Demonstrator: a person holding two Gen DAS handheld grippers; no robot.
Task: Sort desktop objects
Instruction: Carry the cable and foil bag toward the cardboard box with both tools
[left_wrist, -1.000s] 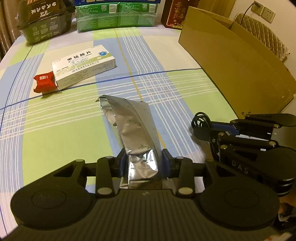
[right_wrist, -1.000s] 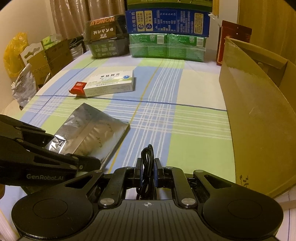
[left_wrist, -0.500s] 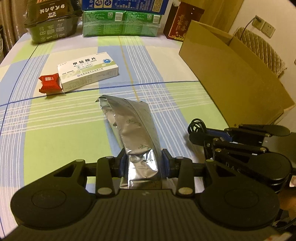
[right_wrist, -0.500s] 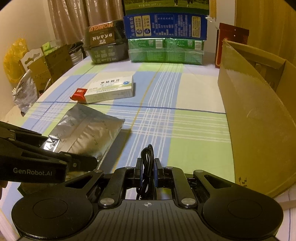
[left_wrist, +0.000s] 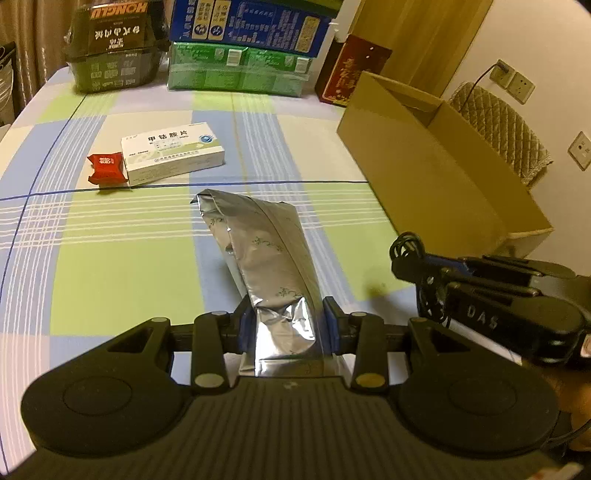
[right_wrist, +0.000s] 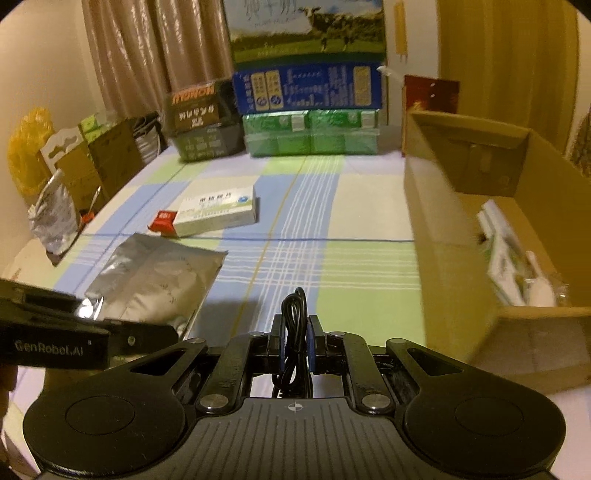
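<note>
Checked cloth in blue, green and white (left_wrist: 110, 258) covers the surface, with stacked cartons at twelve o'clock against the curtains. At the bottom of the left wrist view, the left gripper (left_wrist: 288, 328) is clamped on the near end of a silver foil pouch (left_wrist: 258, 251), whose far end stretches toward twelve o'clock above the cloth. At ten o'clock from the pouch lies a white medicine box (left_wrist: 171, 153), with a small red packet (left_wrist: 105, 168) touching its left end. At four o'clock the right gripper (right_wrist: 295, 339) has its fingers pressed together on a coiled black cable (right_wrist: 294, 332). An open cardboard box (right_wrist: 436, 236) stands at two o'clock, with some white and green items resting inside it.
</note>
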